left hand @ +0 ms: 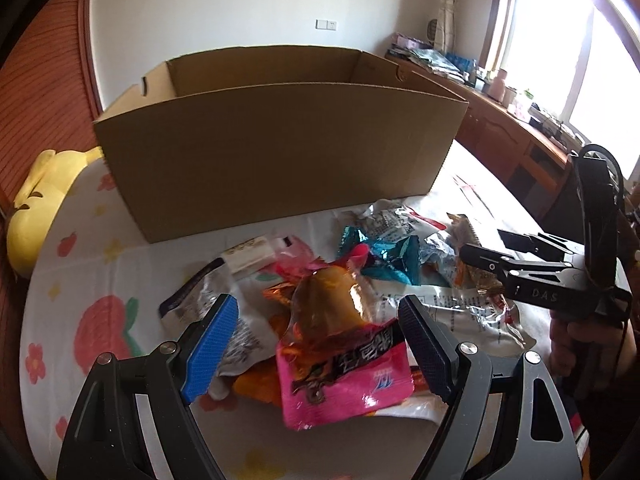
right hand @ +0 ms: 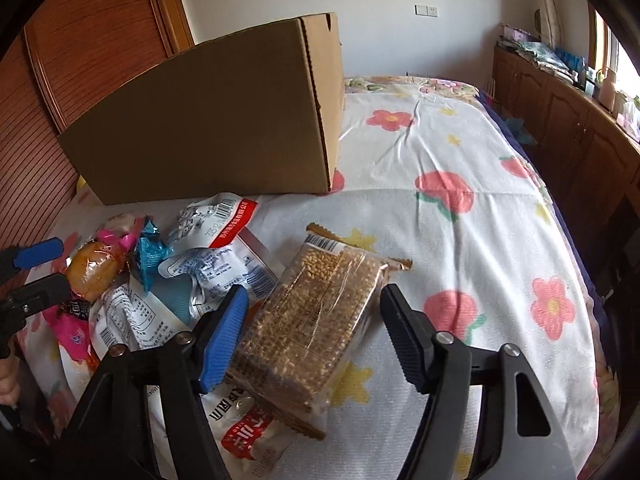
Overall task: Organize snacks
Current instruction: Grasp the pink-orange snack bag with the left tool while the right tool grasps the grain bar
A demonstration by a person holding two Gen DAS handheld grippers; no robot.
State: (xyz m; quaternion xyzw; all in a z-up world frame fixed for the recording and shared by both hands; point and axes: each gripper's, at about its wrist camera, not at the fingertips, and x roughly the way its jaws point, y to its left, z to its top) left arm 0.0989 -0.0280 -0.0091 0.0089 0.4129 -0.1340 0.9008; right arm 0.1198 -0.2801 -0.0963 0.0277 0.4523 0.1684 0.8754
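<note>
— Where are the snacks?

— Heaped on the flowered bedspread [right hand: 440, 140] in front of the cardboard box [left hand: 280, 152]. A pink packet [left hand: 344, 376] lies between the left gripper [left hand: 320, 332] fingers, which stand wide, touching nothing.

— And the right gripper [right hand: 312, 336]?

— Half spread around a clear-wrapped grain bar [right hand: 312, 320]; the blue pad [right hand: 224, 340] is just beside it, the dark one apart.

— Anything in the box?

— Can't see its floor from here. A yellow plush toy [left hand: 40, 208] is half hidden behind it.
</note>
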